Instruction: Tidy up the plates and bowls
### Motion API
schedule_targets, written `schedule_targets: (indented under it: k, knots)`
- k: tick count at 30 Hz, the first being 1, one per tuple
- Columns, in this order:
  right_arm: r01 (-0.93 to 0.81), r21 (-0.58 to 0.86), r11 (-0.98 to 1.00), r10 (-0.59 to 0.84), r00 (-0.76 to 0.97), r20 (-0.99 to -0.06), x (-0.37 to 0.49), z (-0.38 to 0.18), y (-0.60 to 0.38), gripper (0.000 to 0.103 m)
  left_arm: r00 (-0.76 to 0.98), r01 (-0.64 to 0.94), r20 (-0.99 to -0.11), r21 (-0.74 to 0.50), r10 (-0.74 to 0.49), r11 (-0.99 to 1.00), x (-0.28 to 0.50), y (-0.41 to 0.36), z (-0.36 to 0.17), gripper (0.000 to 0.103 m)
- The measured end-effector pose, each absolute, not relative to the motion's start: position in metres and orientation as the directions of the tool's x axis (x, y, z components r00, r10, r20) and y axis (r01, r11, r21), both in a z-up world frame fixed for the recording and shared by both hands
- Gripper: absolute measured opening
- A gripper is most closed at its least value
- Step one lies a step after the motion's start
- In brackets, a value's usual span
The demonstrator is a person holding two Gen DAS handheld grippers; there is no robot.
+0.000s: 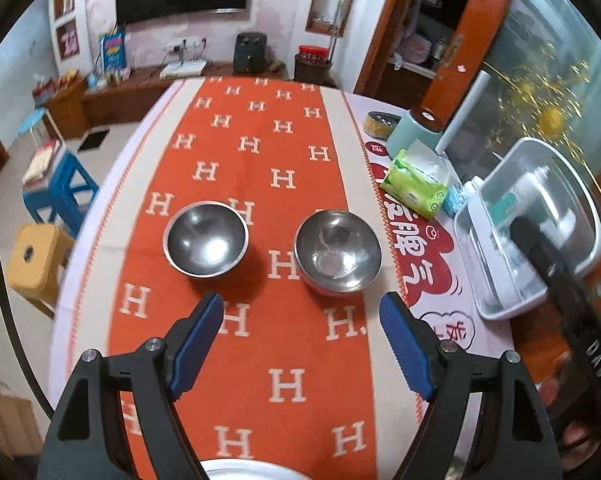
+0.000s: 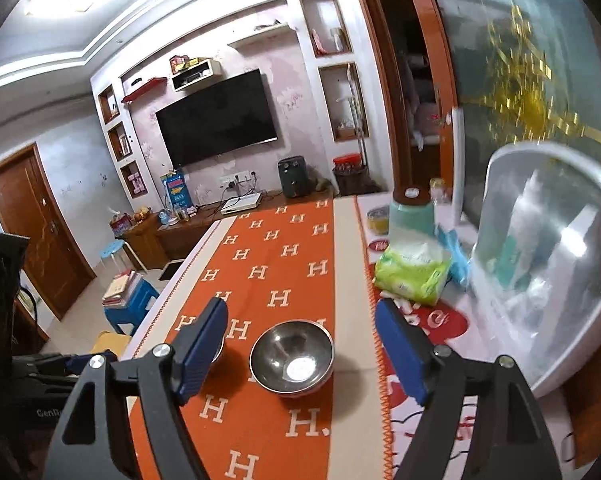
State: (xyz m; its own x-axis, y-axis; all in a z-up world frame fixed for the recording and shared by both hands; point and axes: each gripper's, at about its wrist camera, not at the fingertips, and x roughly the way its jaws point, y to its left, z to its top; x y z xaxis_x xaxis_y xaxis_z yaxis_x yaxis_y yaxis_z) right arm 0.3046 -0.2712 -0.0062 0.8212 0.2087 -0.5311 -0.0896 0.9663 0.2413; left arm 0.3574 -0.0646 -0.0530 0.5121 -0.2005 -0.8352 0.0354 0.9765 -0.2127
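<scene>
Two steel bowls stood upright and empty on the orange runner near the middle of the counter, side by side but apart: the left bowl [image 1: 206,240] and the right bowl [image 1: 337,254]. Neither touched the other, and neither was stacked. A pale rounded rim [image 1: 242,469] showed at the near edge of the counter in the left wrist view; it may have been a plate, but too little of it was visible to tell.

The left gripper [image 1: 301,312] hung above the runner on the near side of the bowls, jaws wide apart, nothing between them. The right gripper [image 2: 301,320] was likewise spread wide and empty, with the right bowl [image 2: 292,356] lying in the gap below its fingers, untouched.

Toward the right edge of the counter lay a green tissue pack [image 1: 416,184], a teal cup [image 1: 414,132] and a clear lidded box [image 1: 536,220], all well clear of the bowls.

Judgement: the step in hand appeared to be the approach to a bowl, no pick-up yet made. The next move would call for lowering one gripper over a rim, one finger inside and one outside the wall, and closing firmly, since polished steel is likely to slip.
</scene>
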Motion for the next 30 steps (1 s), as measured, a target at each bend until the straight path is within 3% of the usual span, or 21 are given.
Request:
schedule_targets:
  k: [16, 30]
  knots:
    - [-0.036, 0.328, 0.944, 0.256, 0.706, -0.660, 0.364, -0.120, -0.290, 0.077, 0.452, -0.026, -0.876, -0.202, -0.169, 0.979, 0.421, -0.086, -0.157, 0.079]
    - [-0.025, 0.404, 0.915, 0.321, 0.652, -0.687, 0.388, -0.176, -0.289, 0.076, 0.451, -0.033, -0.865, -0.264, -0.221, 0.964, 0.446, -0.092, -0.207, 0.079]
